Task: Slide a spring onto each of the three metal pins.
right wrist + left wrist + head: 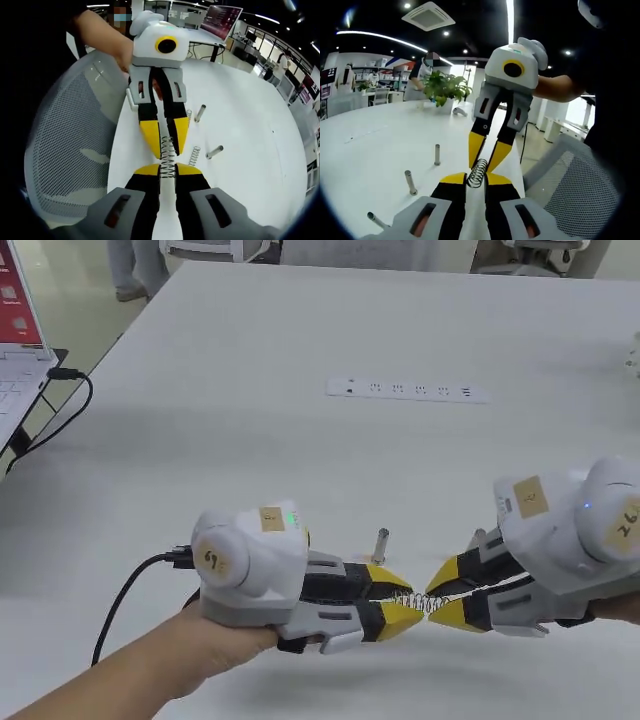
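One thin coiled wire spring [424,602] is held between two yellow-tipped grippers, just above the smooth white counter [300,440]. The left gripper [405,604] is narrowed onto one end and the right gripper [447,600] onto the other, with their tips nearly meeting. Three short, cylindrical grey metal pins are counted on the counter in the left gripper view: a far pin [437,154], a middle pin [410,182] and a near pin [377,220]. One loose spring [194,155] is seen lying just beside a pin in the right gripper view
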The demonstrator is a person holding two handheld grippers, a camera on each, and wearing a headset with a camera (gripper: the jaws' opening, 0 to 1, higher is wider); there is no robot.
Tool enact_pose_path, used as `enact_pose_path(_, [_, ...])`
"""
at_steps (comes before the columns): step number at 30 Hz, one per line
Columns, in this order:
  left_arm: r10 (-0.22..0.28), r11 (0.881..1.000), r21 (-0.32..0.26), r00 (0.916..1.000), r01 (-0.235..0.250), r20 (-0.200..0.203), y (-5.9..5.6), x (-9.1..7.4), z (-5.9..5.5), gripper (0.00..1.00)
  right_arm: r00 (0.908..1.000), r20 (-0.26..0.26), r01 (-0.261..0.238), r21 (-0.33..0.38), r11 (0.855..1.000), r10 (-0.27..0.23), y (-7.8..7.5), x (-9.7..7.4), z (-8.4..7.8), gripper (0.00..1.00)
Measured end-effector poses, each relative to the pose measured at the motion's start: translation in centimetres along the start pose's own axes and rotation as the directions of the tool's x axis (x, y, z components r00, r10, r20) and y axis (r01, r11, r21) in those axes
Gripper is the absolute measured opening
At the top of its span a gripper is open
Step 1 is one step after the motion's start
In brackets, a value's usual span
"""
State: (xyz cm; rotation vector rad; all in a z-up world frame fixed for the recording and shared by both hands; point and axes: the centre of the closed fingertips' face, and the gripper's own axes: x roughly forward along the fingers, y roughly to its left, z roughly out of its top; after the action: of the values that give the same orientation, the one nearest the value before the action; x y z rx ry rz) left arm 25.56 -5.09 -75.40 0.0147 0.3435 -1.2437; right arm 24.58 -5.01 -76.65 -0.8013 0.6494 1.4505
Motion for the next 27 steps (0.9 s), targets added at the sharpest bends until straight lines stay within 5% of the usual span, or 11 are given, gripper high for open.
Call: enact_pose_path(27, [-0.044, 0.999, -0.013, 0.9983, 0.044, -0.038, -0.9, -0.1, -0.9, 0.02, 0.9998, 0.006, -0.019, 0.019, 1.0, 0.019, 1.1, 0.2, -0.7, 0.11])
